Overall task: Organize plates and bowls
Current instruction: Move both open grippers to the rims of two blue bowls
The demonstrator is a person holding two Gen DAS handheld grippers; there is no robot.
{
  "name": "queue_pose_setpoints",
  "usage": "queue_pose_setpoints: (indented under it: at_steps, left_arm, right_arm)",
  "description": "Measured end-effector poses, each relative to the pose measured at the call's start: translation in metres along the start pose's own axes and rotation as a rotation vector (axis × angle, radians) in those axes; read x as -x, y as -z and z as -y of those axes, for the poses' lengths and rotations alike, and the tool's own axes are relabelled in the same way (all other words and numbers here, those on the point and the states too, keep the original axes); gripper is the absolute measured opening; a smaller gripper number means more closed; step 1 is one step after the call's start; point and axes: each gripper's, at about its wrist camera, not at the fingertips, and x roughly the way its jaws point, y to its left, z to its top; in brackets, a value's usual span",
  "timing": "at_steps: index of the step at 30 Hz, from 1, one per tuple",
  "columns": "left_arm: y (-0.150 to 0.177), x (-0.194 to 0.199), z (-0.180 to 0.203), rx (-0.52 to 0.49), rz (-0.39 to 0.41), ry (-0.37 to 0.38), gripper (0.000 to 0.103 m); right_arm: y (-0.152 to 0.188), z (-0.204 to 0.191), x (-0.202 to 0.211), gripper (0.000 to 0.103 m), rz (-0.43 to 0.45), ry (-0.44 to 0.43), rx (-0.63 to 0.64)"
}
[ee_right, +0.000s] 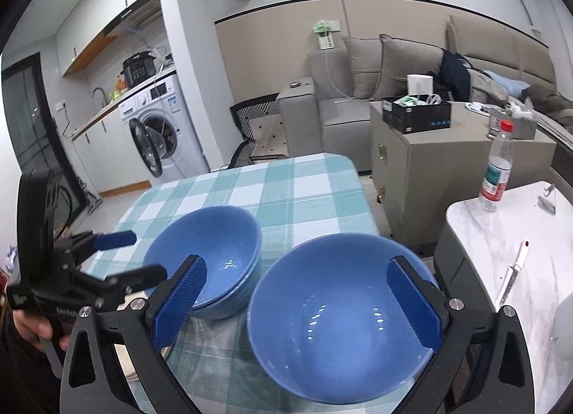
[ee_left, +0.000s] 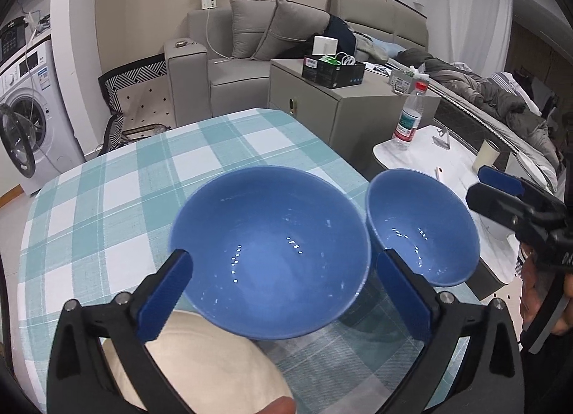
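Observation:
Two blue bowls stand side by side on the checked tablecloth [ee_left: 118, 178]. The left one is a stack of blue bowls [ee_left: 270, 253], also in the right wrist view [ee_right: 204, 253]. The single blue bowl [ee_left: 422, 228] is at the right table edge and fills the right wrist view [ee_right: 340, 335]. My left gripper [ee_left: 283, 292] is open, its fingers either side of the stack's near rim. My right gripper [ee_right: 297, 303] is open, its fingers straddling the single bowl's left part. A cream plate [ee_left: 200, 360] lies under my left gripper.
A white marble side table [ee_right: 501, 242] stands right of the table with a water bottle [ee_right: 496, 170], a knife [ee_right: 512, 276] and a cup [ee_left: 485, 156]. A grey cabinet [ee_left: 336, 106] with a black box, a sofa and a washing machine [ee_left: 25, 120] are behind.

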Motion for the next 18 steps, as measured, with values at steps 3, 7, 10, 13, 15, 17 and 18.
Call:
queue_pose_setpoints:
  at_steps: [3,7,10,13,15,17,18]
  left_arm:
    - [0.001,0.0,0.011,-0.006,-0.001,0.008,0.103]
    - [0.004,-0.003,0.025,-0.013,-0.013,0.017,0.103]
    - [0.008,-0.007,0.037,-0.022,-0.028,0.033,0.103]
    - [0.012,-0.013,0.046,-0.025,-0.038,0.031,0.103]
    - [0.013,-0.015,0.051,-0.025,-0.046,0.036,0.103]
    - [0.013,-0.017,0.055,-0.028,-0.05,0.051,0.103]
    - [0.014,-0.018,0.058,-0.03,-0.052,0.054,0.103]
  right_arm:
    - [-0.002,0.009,0.004,0.102,-0.002,0.009,-0.016]
    - [-0.003,0.022,0.009,0.102,-0.002,0.036,-0.033]
    - [-0.004,0.034,0.013,0.102,-0.002,0.029,-0.051]
    - [-0.005,0.046,0.019,0.102,0.008,0.028,-0.076]
    - [-0.005,0.054,0.021,0.102,0.003,0.03,-0.085]
    - [-0.004,0.061,0.022,0.102,-0.002,0.039,-0.097]
    - [-0.004,0.064,0.023,0.102,-0.002,0.044,-0.103]
